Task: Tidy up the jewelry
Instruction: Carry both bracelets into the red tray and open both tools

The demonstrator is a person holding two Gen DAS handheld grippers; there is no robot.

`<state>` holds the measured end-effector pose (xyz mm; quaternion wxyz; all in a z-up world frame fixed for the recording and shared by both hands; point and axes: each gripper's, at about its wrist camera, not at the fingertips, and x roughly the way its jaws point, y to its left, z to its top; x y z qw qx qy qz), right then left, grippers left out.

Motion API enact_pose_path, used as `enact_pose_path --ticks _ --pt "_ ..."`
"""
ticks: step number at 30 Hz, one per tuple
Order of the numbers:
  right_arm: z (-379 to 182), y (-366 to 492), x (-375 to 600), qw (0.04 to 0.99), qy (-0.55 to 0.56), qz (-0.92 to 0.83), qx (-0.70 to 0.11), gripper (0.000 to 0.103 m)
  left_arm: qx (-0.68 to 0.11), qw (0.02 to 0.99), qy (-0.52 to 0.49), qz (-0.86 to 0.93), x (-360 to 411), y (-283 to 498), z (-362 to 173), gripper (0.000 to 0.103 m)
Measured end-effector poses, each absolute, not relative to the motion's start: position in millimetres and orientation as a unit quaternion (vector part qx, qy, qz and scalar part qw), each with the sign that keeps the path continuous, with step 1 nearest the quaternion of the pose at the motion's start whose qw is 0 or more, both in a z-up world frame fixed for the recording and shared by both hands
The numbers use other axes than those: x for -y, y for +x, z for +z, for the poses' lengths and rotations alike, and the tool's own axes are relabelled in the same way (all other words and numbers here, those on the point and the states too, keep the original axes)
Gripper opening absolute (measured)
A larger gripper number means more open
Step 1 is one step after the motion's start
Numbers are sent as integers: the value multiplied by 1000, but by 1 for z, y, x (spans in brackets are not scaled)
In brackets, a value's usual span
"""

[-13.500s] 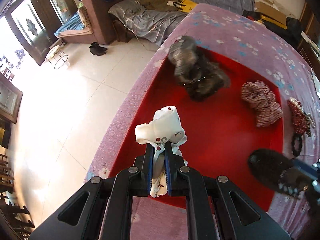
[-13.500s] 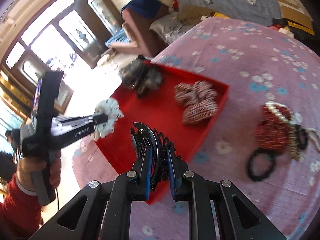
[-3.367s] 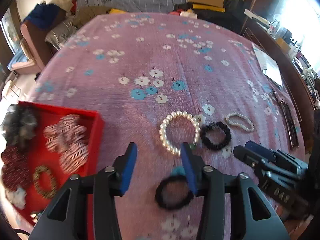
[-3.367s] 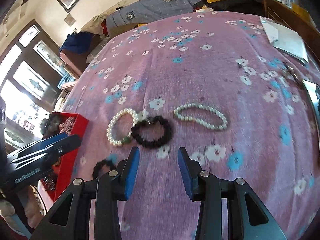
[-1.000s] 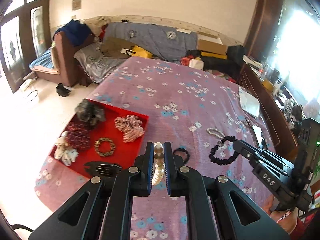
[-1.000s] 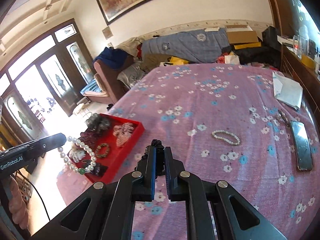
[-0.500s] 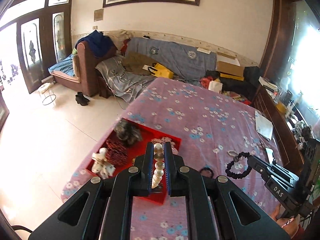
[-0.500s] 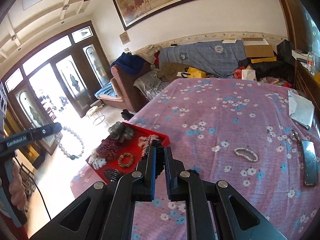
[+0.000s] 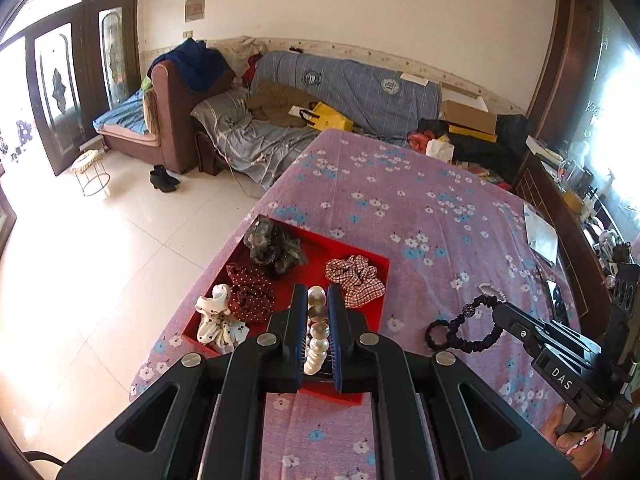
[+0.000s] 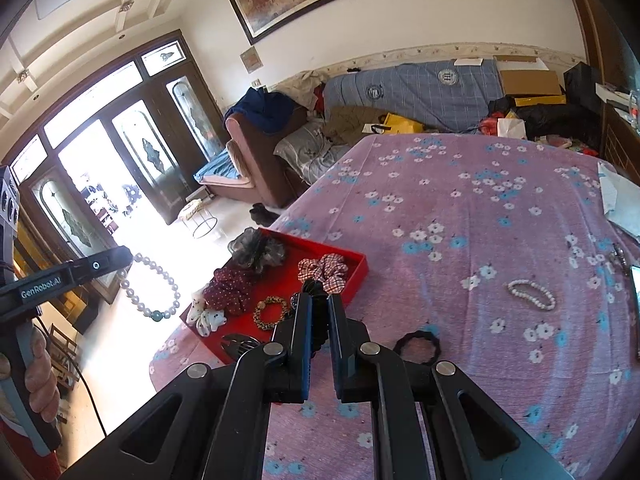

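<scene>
My left gripper [image 9: 318, 300] is shut on a white pearl bracelet [image 9: 317, 336], which hangs from it as a loop in the right wrist view [image 10: 152, 292]. My right gripper [image 10: 318, 300] is shut on a black beaded bracelet [image 10: 314, 288], seen dangling from its tip in the left wrist view [image 9: 464, 326]. Both are held above the bed, over the near side of the red tray [image 9: 372, 264]. The tray holds several scrunchies, a brown bead bracelet [image 10: 272, 312] and a dark hair clip [image 10: 238, 344]. A small pearl bracelet [image 10: 532, 294] and a black hair tie [image 10: 416, 346] lie on the bedspread.
The bed has a purple flowered cover [image 10: 480, 208]. A phone [image 10: 636, 300] and white paper [image 10: 620, 204] lie at its right side. Beyond the bed stand a cluttered sofa [image 9: 340, 92], a brown armchair [image 9: 176, 120] and glass doors [image 10: 120, 160]. A hand [image 10: 38, 384] holds the left gripper.
Both grippers moved back and left from the bed with their bracelets, so the tray and bed look farther off and more of the room and floor shows.
</scene>
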<state>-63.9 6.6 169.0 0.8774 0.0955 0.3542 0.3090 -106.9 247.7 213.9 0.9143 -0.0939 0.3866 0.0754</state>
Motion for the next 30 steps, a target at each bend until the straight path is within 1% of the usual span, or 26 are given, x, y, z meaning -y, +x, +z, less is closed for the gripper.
enact_pose_path --ticks 8,17,30 --pt "159 -51 -34 871 90 303 -375 9 -408 908 -83 47 -263 -71 193 9" --pt "144 -29 -65 863 81 296 -402 9 -436 898 -64 -4 -268 -3 165 9" --pt "105 1 -121 838 66 304 -448 10 -492 870 -31 -7 -274 83 94 9"
